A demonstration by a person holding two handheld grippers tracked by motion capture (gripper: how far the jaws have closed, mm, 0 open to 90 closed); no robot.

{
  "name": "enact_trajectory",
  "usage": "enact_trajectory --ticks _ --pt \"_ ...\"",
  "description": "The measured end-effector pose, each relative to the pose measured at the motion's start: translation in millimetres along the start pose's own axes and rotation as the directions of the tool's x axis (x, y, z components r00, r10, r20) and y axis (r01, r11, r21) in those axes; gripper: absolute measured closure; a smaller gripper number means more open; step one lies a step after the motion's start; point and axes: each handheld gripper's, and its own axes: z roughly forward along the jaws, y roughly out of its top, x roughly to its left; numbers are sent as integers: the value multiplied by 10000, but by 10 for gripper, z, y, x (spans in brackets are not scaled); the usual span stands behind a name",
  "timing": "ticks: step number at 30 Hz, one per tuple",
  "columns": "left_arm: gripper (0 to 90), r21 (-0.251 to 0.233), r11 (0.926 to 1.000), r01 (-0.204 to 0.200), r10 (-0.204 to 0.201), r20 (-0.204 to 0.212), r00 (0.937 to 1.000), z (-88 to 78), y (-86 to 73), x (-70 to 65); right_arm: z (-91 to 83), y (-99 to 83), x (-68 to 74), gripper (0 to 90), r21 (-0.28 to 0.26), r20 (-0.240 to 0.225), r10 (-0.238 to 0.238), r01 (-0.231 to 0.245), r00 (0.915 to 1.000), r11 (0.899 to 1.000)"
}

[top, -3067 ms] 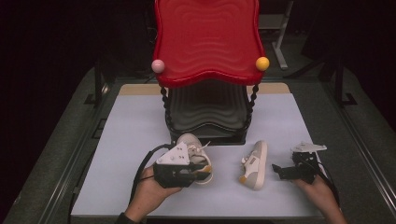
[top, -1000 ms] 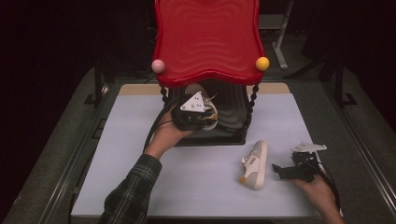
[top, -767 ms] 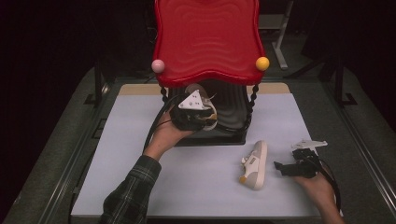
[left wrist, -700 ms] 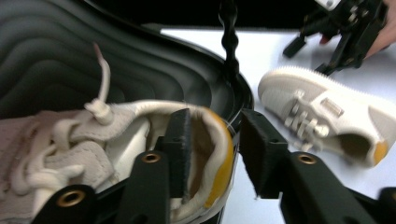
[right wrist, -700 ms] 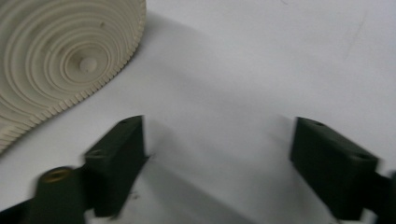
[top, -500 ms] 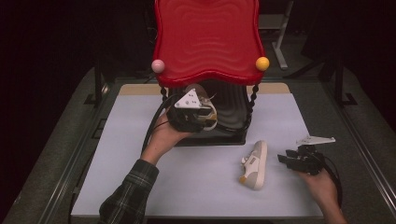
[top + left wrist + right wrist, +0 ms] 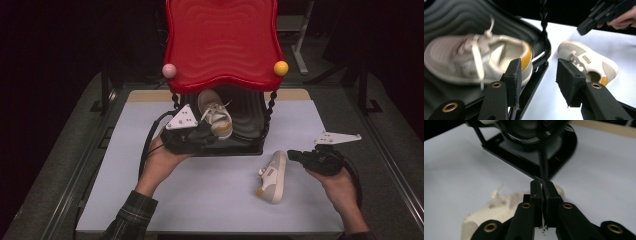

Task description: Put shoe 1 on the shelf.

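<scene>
One white sneaker [image 7: 216, 114] lies on the black lower shelf [image 7: 250, 122] of the red-topped rack [image 7: 221, 42], and the left gripper [image 7: 537, 82] sits just beside its heel with jaws spread and empty, apparently because it has let go. The second sneaker [image 7: 272, 176] lies on the white table [image 7: 210, 195] near the right gripper [image 7: 541, 192], which is closed on nothing, probably waiting to pick it up.

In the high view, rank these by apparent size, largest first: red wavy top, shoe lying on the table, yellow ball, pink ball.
1. Red wavy top
2. Shoe lying on the table
3. Yellow ball and pink ball: they look alike, so no ranking between them.
</scene>
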Motion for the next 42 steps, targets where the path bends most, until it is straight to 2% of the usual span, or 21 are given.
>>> enact_trajectory --ticks 3,8,15,21,25,28,30,31,35,37,40,42 --pt "574 142 9995 289 -286 -201 9994 16 -110 37 81 131 83 892 -214 -344 -350 342 9988 9992" --pt "596 246 9963 827 -809 -685 9944 94 -255 103 280 355 194 893 -398 -764 -747 718 9943 9966" --pt "597 276 9961 838 -813 -802 9935 223 -296 139 629 717 368 895 -544 -1158 -1256 1200 9853 9913" --pt "618 432 9959 791 -750 -885 9932 301 -301 139 808 926 461 896 -489 -1098 -1665 1620 9799 9856" --pt "695 463 9957 808 -755 -1065 9914 361 -314 132 902 1007 506 896 -332 -936 -1826 1803 9787 9831" --pt "712 416 9954 866 -813 -1143 9901 396 -322 127 971 1044 513 896 -297 -741 -1955 1938 9779 9806" --pt "711 359 9955 879 -828 -1240 9888 409 -327 123 1002 1062 513 896 -168 -284 -2059 2055 9782 9785" --pt "711 399 9957 835 -780 -1239 9892 411 -329 127 1016 1071 505 895 -173 -253 -2068 2064 9781 9783" --pt "723 355 9957 855 -803 -1282 9885 436 -329 124 1087 1105 521 896 -136 -305 -2051 2048 9783 9787" --pt "725 402 9959 815 -756 -1315 9884 437 -323 122 1112 1109 527 897 -207 -587 -2031 2022 9774 9791" --pt "731 415 9956 837 -773 -1372 9875 421 -330 120 1112 1111 540 897 -300 -713 -1923 1906 9787 9812" --pt "738 448 9951 880 -809 -1419 9866 407 -333 118 1108 1119 547 898 -416 -823 -1978 1949 9768 9799"
